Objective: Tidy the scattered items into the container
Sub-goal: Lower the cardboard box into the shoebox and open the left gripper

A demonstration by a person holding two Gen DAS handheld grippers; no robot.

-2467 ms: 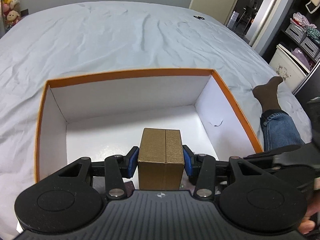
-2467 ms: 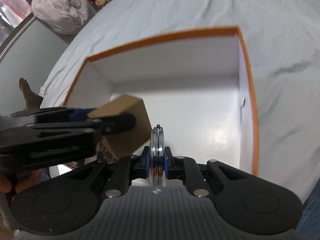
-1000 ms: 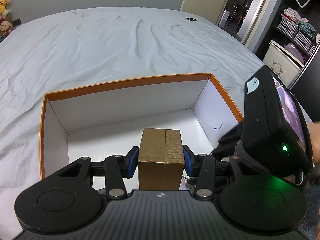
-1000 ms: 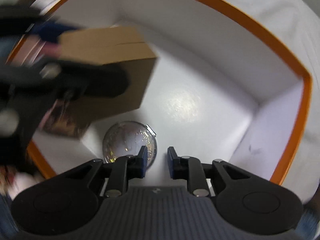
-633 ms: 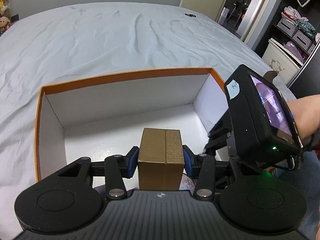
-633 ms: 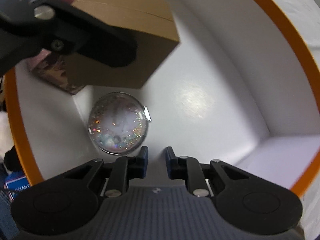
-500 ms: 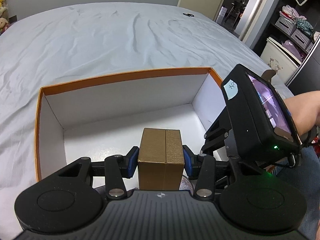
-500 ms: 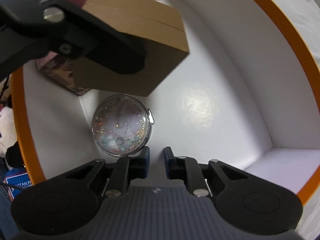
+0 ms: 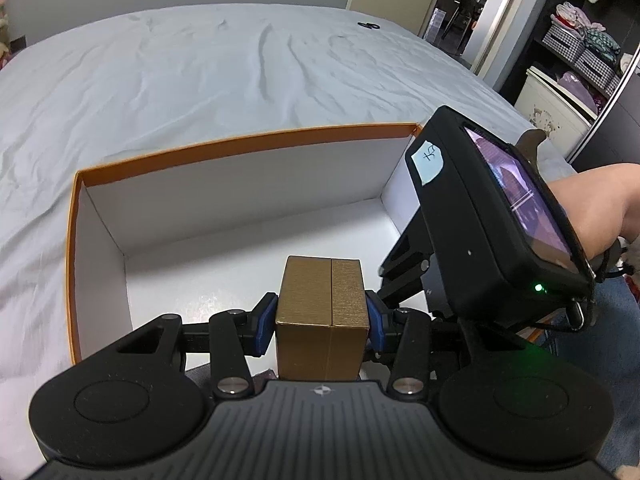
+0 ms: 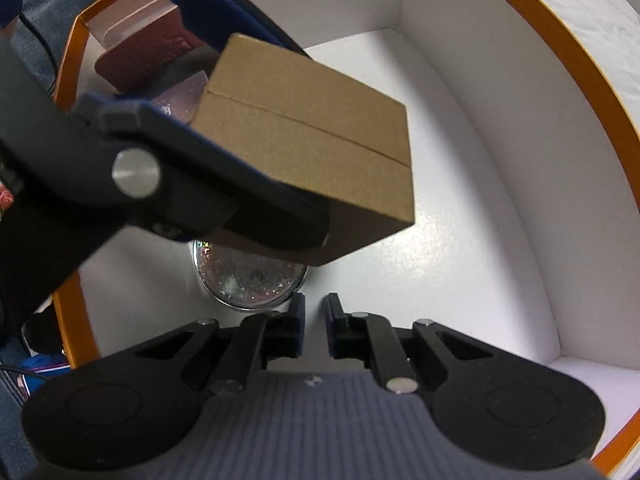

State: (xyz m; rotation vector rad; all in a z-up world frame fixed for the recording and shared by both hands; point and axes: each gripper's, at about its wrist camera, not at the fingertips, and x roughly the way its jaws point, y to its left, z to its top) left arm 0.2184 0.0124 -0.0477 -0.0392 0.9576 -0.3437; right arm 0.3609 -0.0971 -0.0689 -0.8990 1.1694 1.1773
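My left gripper (image 9: 322, 318) is shut on a gold-brown box (image 9: 323, 312) and holds it above the near end of the orange-rimmed white box (image 9: 240, 140). In the right wrist view the same gold box (image 10: 320, 152) hangs above the floor of the white box (image 10: 500, 160). A round glittery disc (image 10: 248, 280) lies flat on that floor, partly under the gold box. My right gripper (image 10: 314, 320) is open and empty, just right of the disc.
A dark red wallet-like item (image 10: 148, 56) and a glittery pink item (image 10: 180, 96) lie in the box's near corner. The box sits on a white bedsheet (image 9: 200, 80). Shelves and baskets (image 9: 580, 48) stand at the right. A small dark item (image 9: 369, 25) lies far on the bed.
My right gripper let go of the round disc, which now lies flat on the box floor. The left gripper kept hold of the gold box, which now covers part of the disc.
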